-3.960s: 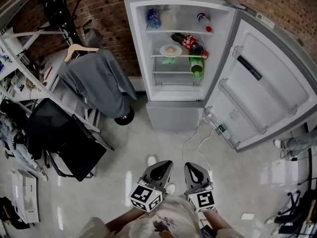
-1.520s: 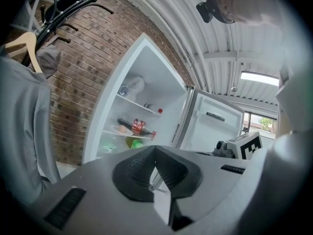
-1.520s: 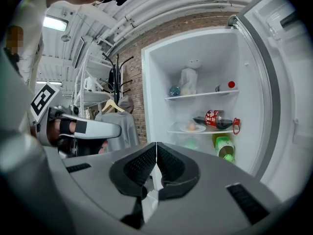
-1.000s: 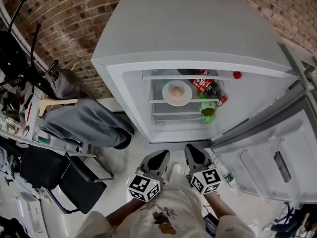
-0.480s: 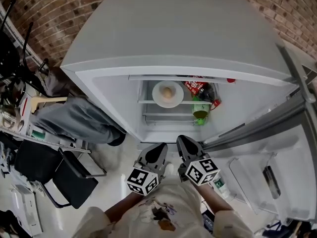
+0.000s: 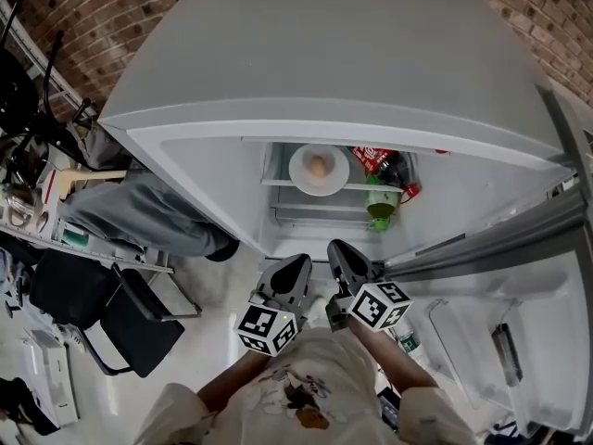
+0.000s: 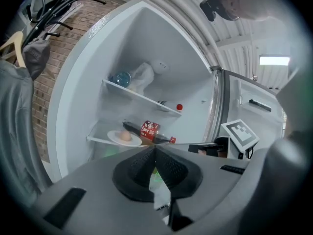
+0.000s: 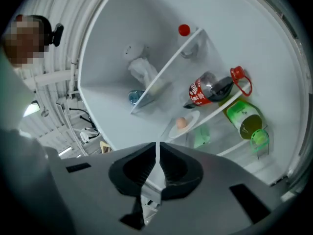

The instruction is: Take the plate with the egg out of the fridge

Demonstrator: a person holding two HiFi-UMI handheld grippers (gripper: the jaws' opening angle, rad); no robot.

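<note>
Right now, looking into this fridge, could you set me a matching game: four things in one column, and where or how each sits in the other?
Things:
1 egg
2 cola bottle
3 green bottle
4 door

Places or states:
A below the plate's shelf
B swung open
C on the plate
D lying beside the plate

Pairs: 1-C, 2-D, 3-A, 4-B

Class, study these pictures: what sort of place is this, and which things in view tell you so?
Probably a workshop or storeroom rather than a home kitchen: the open fridge stands against a bare brick wall, beside cluttered racks, a black chair and a grey garment.
</note>
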